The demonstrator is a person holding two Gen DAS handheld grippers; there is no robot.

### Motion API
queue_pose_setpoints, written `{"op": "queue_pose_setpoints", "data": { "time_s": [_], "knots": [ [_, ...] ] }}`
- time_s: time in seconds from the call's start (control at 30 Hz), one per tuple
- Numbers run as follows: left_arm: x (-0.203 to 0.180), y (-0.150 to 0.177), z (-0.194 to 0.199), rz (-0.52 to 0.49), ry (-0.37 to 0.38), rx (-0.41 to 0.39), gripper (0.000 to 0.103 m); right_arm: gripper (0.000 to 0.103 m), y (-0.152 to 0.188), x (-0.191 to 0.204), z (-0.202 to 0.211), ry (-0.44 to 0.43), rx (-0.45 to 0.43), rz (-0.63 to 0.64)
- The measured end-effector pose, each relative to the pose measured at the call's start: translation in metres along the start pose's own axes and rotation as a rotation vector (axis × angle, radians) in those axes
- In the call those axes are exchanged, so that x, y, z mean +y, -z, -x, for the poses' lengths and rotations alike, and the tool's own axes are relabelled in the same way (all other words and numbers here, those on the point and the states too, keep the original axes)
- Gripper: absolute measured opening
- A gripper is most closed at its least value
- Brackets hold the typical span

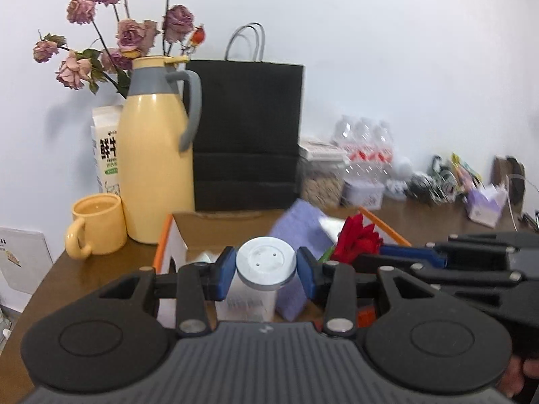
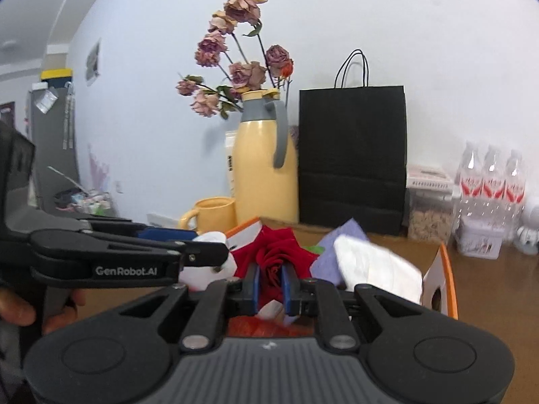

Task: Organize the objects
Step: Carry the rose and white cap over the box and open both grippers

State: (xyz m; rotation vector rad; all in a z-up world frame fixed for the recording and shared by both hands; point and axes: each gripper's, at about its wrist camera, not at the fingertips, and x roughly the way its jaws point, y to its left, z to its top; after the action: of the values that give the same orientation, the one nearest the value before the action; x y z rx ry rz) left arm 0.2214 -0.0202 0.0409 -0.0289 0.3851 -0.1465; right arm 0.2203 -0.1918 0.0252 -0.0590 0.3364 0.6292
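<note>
Above the orange-edged box (image 1: pixel 165 235), left tool (image 1: pixel 266 271) clamps a white bottle (image 1: pixel 257 289), right tool (image 2: pixel 271 284) pinches a red rose (image 2: pixel 274 252).

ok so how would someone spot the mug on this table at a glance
Find the tall yellow jug holding dried roses, left of the black paper bag against the wall. The mug stands at the jug's foot, on its left, near the table's edge. It is the only short, open-topped yellow thing, handle facing front left.

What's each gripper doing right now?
Left gripper: closed on the white bottle.
Right gripper: closed on the red rose.
</note>
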Motion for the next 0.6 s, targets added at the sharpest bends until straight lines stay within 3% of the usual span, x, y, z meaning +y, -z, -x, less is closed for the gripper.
{"op": "queue_pose_setpoints", "data": {
  "time_s": [0.27,0.6],
  "knots": [
    [0.019,-0.027,-0.047,0.049,-0.032,-0.022,0.041,0.012,-0.026,-0.003,-0.056,0.113,0.029,0.007],
    [0.035,-0.03,-0.096,0.087,-0.06,0.025,0.041,0.014,-0.036,-0.02,-0.103,0.164,0.046,0.0]
  ]
}}
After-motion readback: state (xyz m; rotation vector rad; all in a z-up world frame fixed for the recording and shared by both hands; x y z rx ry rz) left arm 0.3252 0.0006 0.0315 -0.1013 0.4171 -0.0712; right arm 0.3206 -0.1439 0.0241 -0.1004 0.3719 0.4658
